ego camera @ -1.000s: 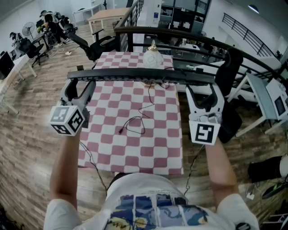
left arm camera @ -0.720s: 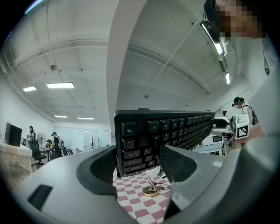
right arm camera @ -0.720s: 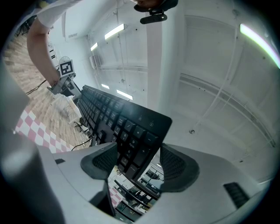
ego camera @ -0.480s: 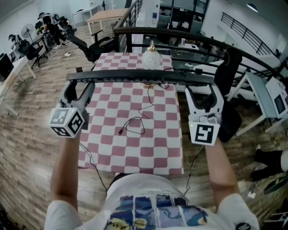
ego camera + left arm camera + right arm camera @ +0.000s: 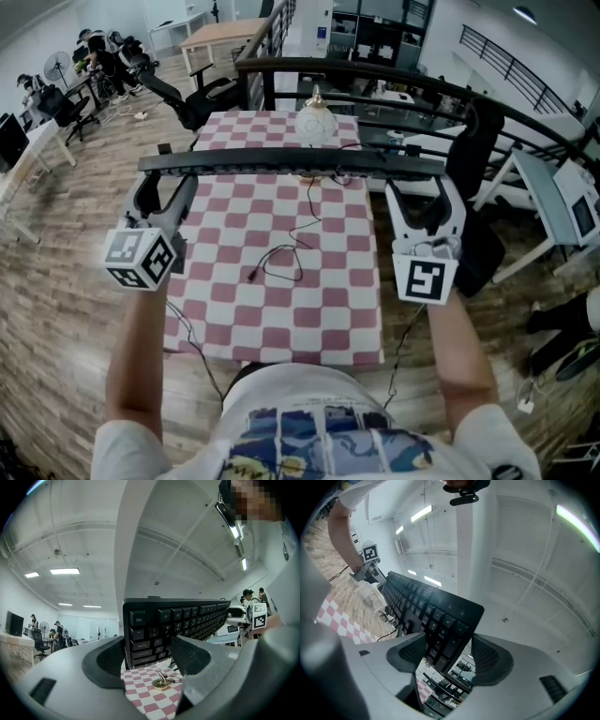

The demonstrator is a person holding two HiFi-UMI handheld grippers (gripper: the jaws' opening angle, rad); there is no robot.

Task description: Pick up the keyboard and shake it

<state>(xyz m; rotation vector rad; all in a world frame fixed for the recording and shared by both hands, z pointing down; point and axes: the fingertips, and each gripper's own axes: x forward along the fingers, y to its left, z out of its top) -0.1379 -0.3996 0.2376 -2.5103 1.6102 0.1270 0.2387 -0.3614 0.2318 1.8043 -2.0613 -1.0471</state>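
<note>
The long black keyboard [image 5: 291, 161] is lifted in the air above the table, seen edge-on and level in the head view. My left gripper [image 5: 159, 187] is shut on its left end, and the Esc corner [image 5: 140, 630] sits between the pads. My right gripper [image 5: 427, 192] is shut on the right end, where the numpad keys [image 5: 440, 630] lie between its fingers. The keyboard's thin black cable [image 5: 281, 258] hangs down and coils on the cloth.
Below stands a table with a pink-and-white checked cloth [image 5: 328, 309]. A white rounded object [image 5: 317, 122] sits at its far edge, and a small gold item [image 5: 161, 684] lies on the cloth. A dark railing [image 5: 375, 75], office chairs and desks surround it on the wooden floor.
Hardly anything differs: the keyboard and both grippers have sunk a touch, and both grips are unchanged.
</note>
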